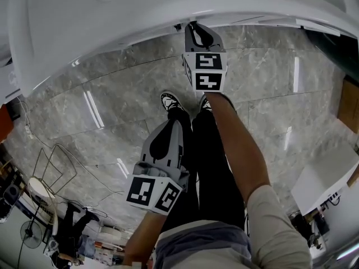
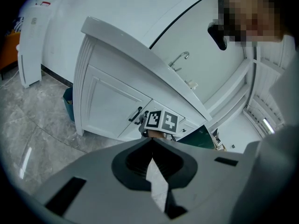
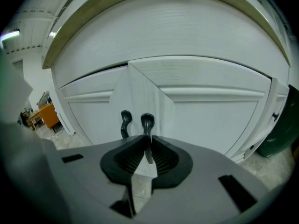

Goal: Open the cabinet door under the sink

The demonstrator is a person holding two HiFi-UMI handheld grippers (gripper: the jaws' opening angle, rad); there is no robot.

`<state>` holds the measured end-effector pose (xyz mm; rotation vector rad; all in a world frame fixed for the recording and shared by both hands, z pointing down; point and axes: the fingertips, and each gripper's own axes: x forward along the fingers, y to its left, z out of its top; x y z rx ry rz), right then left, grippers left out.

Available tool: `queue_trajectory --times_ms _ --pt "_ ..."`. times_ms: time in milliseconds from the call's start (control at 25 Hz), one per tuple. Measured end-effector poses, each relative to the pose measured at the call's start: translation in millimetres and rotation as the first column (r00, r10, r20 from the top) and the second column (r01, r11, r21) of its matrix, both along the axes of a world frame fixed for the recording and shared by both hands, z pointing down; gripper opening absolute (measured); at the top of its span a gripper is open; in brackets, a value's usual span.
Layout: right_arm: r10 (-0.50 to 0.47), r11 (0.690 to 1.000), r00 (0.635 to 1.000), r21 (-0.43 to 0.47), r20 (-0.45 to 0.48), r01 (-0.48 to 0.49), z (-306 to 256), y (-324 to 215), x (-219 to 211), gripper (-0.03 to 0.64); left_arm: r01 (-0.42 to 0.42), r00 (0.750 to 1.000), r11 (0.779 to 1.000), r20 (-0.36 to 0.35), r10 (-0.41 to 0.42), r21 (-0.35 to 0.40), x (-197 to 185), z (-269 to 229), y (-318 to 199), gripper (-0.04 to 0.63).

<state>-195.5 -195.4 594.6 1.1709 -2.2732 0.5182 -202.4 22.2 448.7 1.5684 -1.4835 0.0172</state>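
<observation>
The right gripper (image 3: 146, 143) is clamping its fingers on the handle (image 3: 146, 121) of the right door (image 3: 215, 113). The bar is running down between the pads, and its knobbed top is standing just above the fingertips. A second handle (image 3: 124, 120) is sitting just left of the fingers, apart from them. The door is lying directly beyond the fingertips and is looking shut or nearly so. The left gripper (image 2: 152, 142) is holding its fingers together on nothing, well back from the cabinet (image 2: 110, 104).

Probable faults from here:

- Slip. The pads are gripping a thin, rounded bar, so a pull angled off the finger axis is likely to draw it out between them.
- Binding. The door is going to swing on an arc, and a straight pull would be twisting the bar against the pads.
- Snagging. The second handle is lying close to the left finger and could be catching it.
- Obstruction. The person's shoes (image 1: 170, 101) are standing below the fingers, in the door's likely path.
</observation>
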Motion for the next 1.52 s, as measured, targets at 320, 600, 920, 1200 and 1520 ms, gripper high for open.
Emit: queue_trajectory --times_ms 320,600,920,1200,1520 --pt "-0.063 0.998 0.998 0.008 -0.005 0.063 2.7 17.7 5.5 0.057 0.01 1.0 1.0 -0.014 -0.01 -0.009 11.4 1.4 9.9 0.0" --pt "-0.076 0.997 0.997 0.019 -0.013 0.077 1.2 27.3 15.9 0.057 0.008 1.0 1.0 -0.002 -0.008 -0.005 16.1 -0.5 15.5 0.001" --pt "-0.102 0.995 0.995 0.012 -0.018 0.102 1.4 41.8 23.7 0.055 0.003 1.0 1.0 0.003 -0.003 -0.012 22.0 -2.0 25.0 0.002" --pt "-0.148 0.989 0.989 0.011 -0.026 0.148 1.5 55.2 37.0 0.055 -0.006 1.0 1.0 0.007 0.006 -0.01 38.6 -5.0 26.2 0.002" --pt "-0.231 0.972 0.971 0.031 -0.055 0.233 2.2 65.1 44.9 0.055 -0.006 1.0 1.0 0.012 0.006 -0.012 58.1 -5.7 24.6 0.0"
